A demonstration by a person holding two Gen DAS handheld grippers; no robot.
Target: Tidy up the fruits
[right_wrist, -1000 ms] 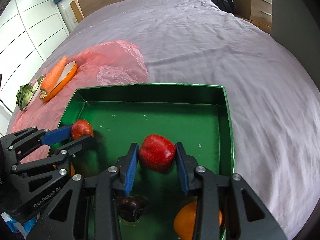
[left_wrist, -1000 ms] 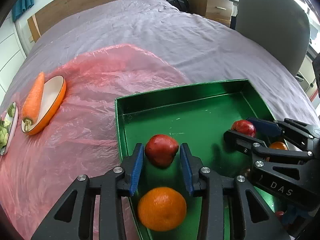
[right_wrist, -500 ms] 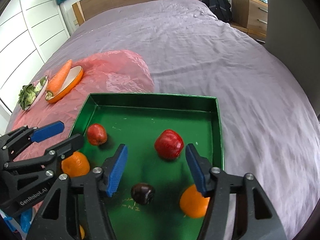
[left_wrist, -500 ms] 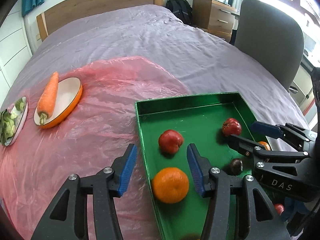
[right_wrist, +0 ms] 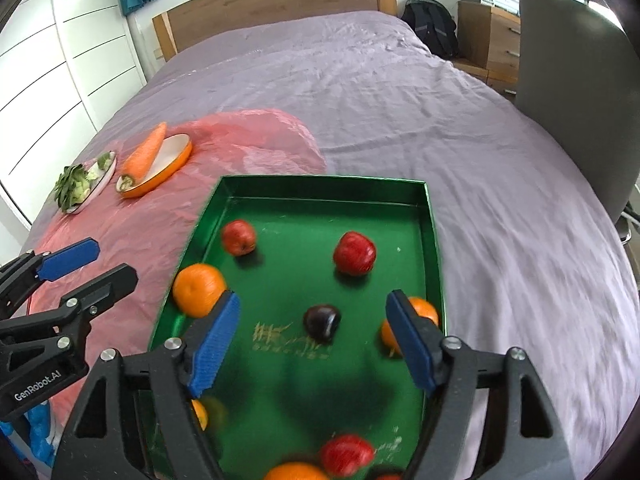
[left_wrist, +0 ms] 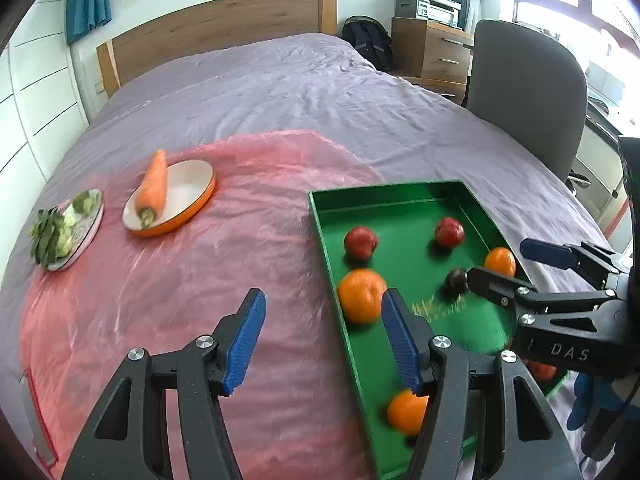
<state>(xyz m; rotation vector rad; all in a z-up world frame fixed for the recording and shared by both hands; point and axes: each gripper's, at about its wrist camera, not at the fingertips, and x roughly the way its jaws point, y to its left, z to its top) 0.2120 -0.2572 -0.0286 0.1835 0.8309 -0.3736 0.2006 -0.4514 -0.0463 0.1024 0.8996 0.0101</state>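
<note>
Both grippers released, empty: left gripper [left_wrist: 320,334] jaws just opening, right gripper [right_wrist: 314,344] wide. Fruits sit in green tray [right_wrist: 320,184] on the bed. Release step looks done; next, probably pick another fruit.

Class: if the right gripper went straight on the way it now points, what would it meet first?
Probably the dark plum, which lies between and just beyond the open right gripper on the green tray. Depth is unclear; it might meet the tray floor first.
</note>
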